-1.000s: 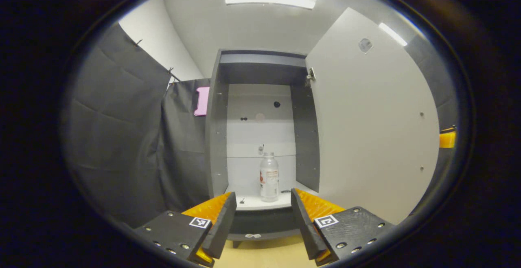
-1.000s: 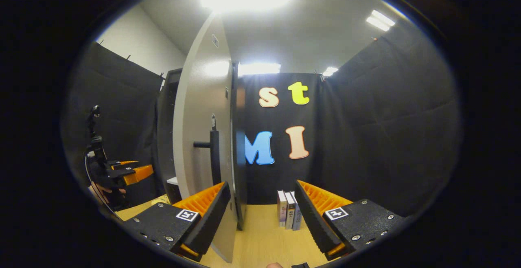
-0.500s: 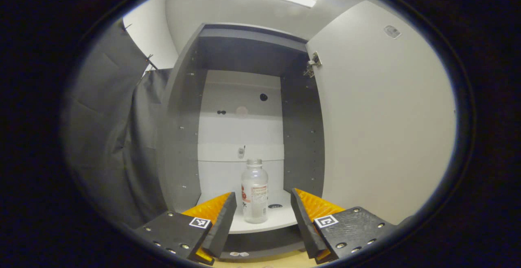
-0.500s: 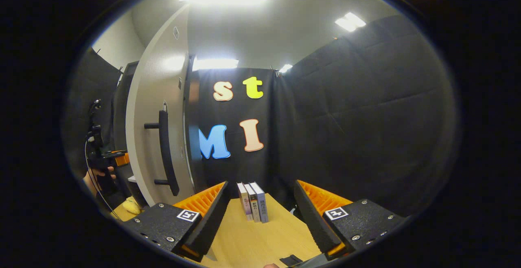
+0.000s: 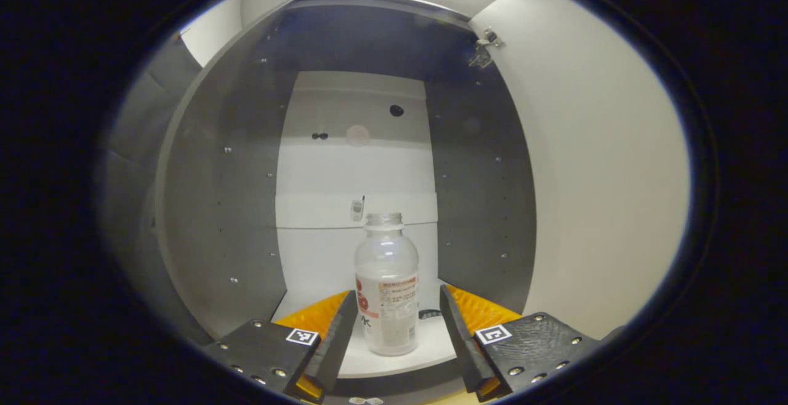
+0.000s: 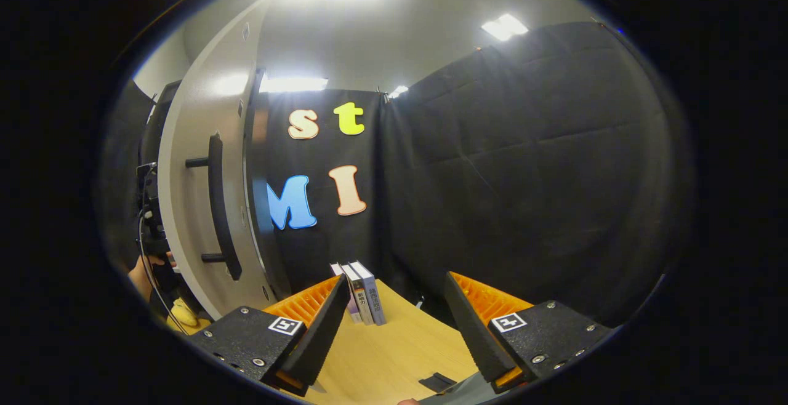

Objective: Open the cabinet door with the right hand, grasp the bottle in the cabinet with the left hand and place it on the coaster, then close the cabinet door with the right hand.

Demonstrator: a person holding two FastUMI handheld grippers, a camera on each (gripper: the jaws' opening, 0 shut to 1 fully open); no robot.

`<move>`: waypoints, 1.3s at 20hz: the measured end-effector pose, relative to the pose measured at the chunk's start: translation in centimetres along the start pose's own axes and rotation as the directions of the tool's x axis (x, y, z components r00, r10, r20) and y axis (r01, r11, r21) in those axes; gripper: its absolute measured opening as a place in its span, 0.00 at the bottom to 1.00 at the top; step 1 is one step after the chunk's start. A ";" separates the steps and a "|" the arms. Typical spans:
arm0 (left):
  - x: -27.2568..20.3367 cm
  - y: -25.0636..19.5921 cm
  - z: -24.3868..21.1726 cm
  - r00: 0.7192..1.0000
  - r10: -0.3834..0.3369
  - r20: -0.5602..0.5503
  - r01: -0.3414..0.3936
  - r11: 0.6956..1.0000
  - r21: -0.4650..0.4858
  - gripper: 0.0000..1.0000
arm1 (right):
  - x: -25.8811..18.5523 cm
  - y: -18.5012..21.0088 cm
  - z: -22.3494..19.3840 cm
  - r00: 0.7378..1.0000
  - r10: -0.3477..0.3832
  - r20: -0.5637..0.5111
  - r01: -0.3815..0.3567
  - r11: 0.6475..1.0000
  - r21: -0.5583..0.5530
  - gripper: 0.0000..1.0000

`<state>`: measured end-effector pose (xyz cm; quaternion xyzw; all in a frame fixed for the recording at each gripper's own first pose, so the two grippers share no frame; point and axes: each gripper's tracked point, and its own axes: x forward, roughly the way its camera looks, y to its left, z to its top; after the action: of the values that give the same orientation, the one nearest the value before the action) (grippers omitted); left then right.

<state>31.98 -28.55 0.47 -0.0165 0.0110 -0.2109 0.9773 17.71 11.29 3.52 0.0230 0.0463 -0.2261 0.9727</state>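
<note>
In the left gripper view a clear plastic bottle (image 5: 386,294) with a white label stands upright on the white bottom shelf (image 5: 369,362) of the open grey cabinet (image 5: 221,208). My left gripper (image 5: 394,325) is open, its fingers on either side of the bottle's lower part without touching it. The white inside of the cabinet door (image 5: 603,177) swings open at the right. In the right gripper view my right gripper (image 6: 394,312) is open over the wooden table (image 6: 394,356), with nothing between its fingers. The open door (image 6: 197,177) with its dark bar handle (image 6: 218,208) stands to its left.
Three books (image 6: 360,291) stand upright at the back of the table. A small dark flat piece (image 6: 438,383) lies on the table near the front edge. A hand (image 6: 144,272) and the other gripper's body (image 6: 151,220) show past the door's left edge. A yellow object (image 6: 178,314) lies below them.
My left gripper has moved forward into the cabinet, so the bottle now sits between its fingers. My right gripper has drawn away to the right of the door handle.
</note>
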 end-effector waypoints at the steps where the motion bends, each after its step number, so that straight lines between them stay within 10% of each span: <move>1: 0.5 0.0 -0.4 1.000 0.003 -0.009 -0.003 1.000 -0.002 0.77 | 0.0 0.0 -0.2 1.000 -0.010 -0.005 0.010 1.000 -0.001 0.95; 12: 4.2 0.4 -2.7 0.998 -0.005 -0.062 0.005 1.000 -0.003 0.70 | 0.9 0.7 -2.1 0.999 -0.030 -0.042 0.030 1.000 0.000 0.95; 26: -7.7 1.3 2.2 0.999 0.035 0.030 -0.034 0.999 -0.022 0.70 | 2.5 1.8 -0.4 0.986 0.164 -0.012 -0.165 0.985 -0.045 0.95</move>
<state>25.61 -24.12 2.74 -0.0301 -0.0015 -0.1934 0.9807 20.67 11.88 2.88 0.0057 0.0535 -0.1439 0.9881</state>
